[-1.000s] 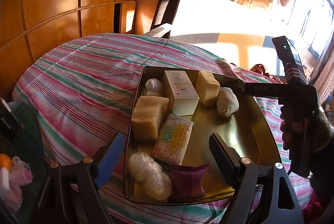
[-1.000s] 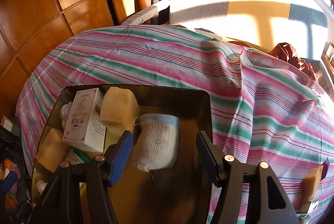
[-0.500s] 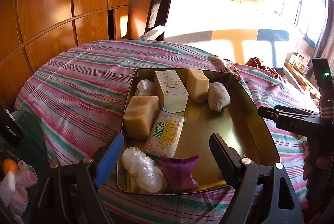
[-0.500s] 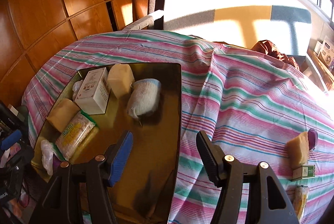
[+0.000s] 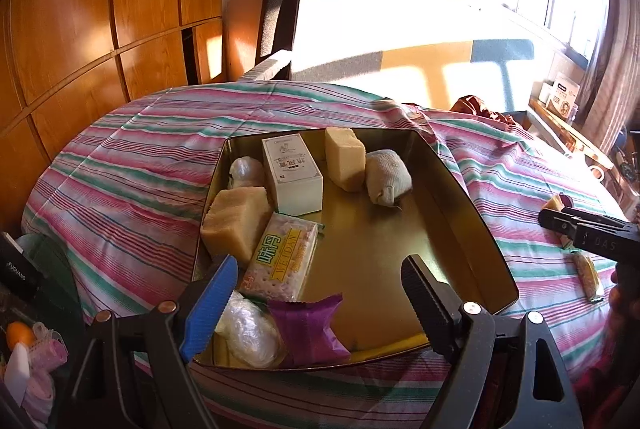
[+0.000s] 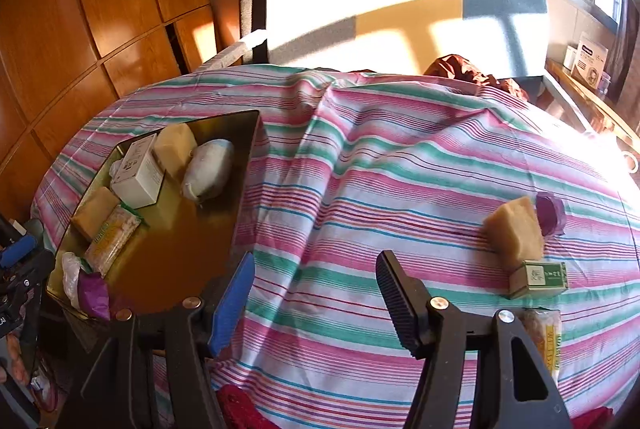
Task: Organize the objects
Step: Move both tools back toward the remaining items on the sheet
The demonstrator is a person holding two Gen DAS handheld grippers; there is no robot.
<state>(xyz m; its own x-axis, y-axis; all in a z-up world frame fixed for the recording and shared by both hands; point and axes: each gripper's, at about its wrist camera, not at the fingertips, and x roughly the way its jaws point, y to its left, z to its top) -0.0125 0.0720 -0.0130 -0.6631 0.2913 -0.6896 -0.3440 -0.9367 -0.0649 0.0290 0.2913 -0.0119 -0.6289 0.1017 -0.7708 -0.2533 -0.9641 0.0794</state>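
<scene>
Resting on the striped cloth (image 6: 360,165), the metal tray (image 5: 460,189) holds a white box (image 5: 292,169), sponges and a rolled sock (image 5: 388,175); left gripper (image 5: 316,293) hovers above it, jaws apart, empty; right gripper (image 6: 316,293), jaws apart, empty, overlooks a sponge (image 6: 516,233) and green box (image 6: 540,279).

Glossy golden metal tray (image 5: 452,169) on matt striped cloth (image 5: 132,185); inside the tray, a matt cardboard box (image 5: 292,173), rough sponge (image 5: 234,219), shiny purple wrapper (image 5: 308,329)
</scene>
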